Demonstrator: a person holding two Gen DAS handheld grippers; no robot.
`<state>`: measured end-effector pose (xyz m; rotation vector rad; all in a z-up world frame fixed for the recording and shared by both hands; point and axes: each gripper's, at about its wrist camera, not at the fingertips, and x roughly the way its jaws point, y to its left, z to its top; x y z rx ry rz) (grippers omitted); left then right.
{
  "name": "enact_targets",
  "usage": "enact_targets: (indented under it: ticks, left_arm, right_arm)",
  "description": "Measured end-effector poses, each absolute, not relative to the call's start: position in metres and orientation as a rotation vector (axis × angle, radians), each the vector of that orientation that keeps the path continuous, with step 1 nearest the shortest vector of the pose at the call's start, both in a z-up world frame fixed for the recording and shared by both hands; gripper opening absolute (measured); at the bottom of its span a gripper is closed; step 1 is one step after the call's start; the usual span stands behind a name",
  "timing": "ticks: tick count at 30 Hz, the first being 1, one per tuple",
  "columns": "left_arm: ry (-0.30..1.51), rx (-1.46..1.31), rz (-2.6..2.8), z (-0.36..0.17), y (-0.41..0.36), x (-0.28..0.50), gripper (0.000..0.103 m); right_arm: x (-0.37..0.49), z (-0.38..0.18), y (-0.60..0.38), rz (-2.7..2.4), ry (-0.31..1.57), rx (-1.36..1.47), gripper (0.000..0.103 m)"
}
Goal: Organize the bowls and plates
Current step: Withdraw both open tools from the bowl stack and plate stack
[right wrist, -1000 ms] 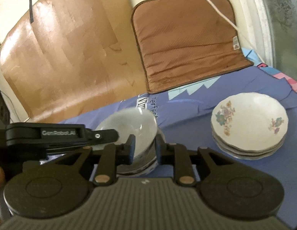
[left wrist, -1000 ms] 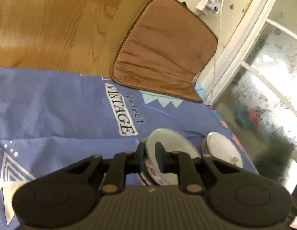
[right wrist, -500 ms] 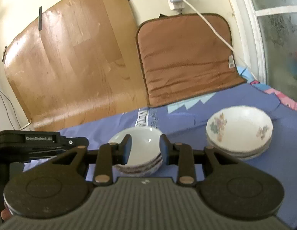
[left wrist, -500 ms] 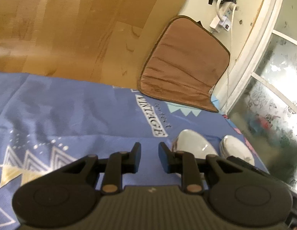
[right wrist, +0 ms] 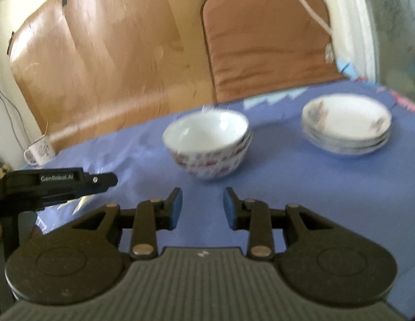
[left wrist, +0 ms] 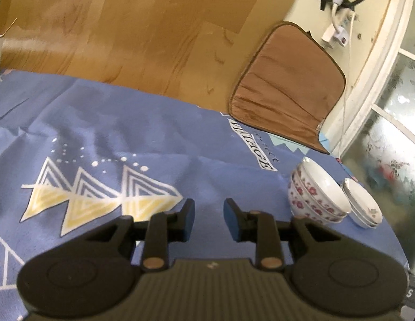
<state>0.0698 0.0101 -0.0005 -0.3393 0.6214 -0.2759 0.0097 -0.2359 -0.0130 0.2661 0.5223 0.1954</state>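
Resting near the blue printed tablecloth's (right wrist: 314,187) far right corner: stack of white floral-banded bowls (right wrist: 207,144), stack of white shallow floral plates (right wrist: 346,127) just beside; left gripper (left wrist: 206,218) and right gripper (right wrist: 202,207) narrowly parted, empty; sorting judged complete, next move none or withdrawal

Two low wrist views across the blue cloth (left wrist: 127,123), sharing stacked bowls (right wrist: 207,144) and plates (right wrist: 346,131).

Blue patterned tablecloth (left wrist: 105,123), brown cushion (left wrist: 285,85) against wall, white mug (right wrist: 40,149), power strip (left wrist: 338,30)
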Motion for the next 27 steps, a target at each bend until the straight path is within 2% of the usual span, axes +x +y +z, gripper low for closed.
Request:
enact_targets:
  ticks: [4,19,23,27]
  left_arm:
    - [0.616,-0.378,-0.288,-0.004,0.018,0.07,0.026]
    - [0.577,-0.381,-0.321,-0.003,0.02,0.065,0.029]
    - [0.584,-0.402,-0.323,0.0,0.023,0.066,0.029]
    - [0.566,-0.416,-0.321,0.008,0.029,0.065,0.029]
  right_arm:
    - [0.017,-0.02,-0.234,0.182,0.576,0.29,0.037]
    - [0.015,-0.019,-0.231,0.166,0.57,0.273,0.038]
    - [-0.007,0.004,-0.251,0.13,0.459,0.238,0.038]
    - [-0.049,0.045,-0.311,-0.054,0.291,0.181,0.038]
